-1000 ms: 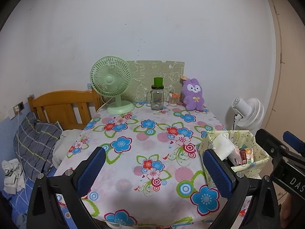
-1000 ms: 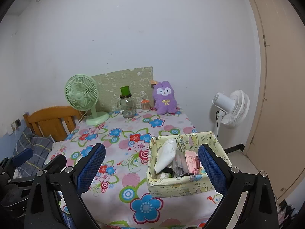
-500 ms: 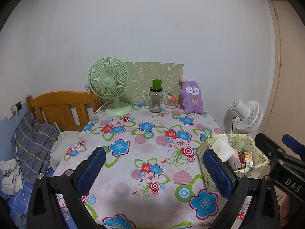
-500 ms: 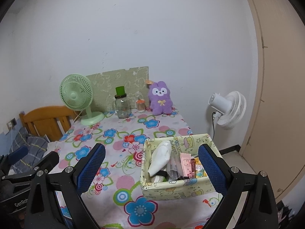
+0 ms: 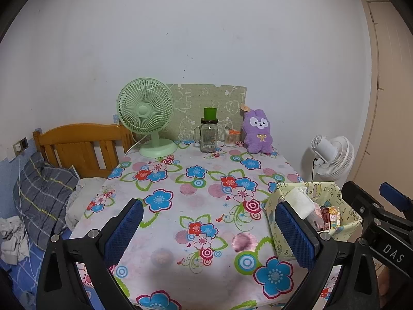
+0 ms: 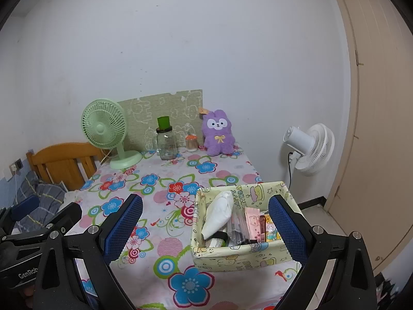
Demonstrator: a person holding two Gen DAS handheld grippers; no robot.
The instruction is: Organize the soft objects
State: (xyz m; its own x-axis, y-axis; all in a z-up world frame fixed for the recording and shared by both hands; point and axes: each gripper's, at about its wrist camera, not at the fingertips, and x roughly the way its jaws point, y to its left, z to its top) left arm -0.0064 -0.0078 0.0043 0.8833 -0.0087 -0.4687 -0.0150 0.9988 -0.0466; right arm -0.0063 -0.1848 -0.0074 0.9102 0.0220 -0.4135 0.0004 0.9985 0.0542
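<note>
Table is seen from farther back than before. Both the left gripper and right gripper are held with jaws apart, empty. Counted: one plush rabbit, one basket, two fans.

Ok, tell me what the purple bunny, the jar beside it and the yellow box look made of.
Purple bunny: plush fabric, by its fuzzy matte pile. Jar: clear glass, probably, see-through with glints; its green top looks plastic. Yellow box: printed fabric or coated paper, with soft, slightly sagging walls; which one is unclear.
</note>
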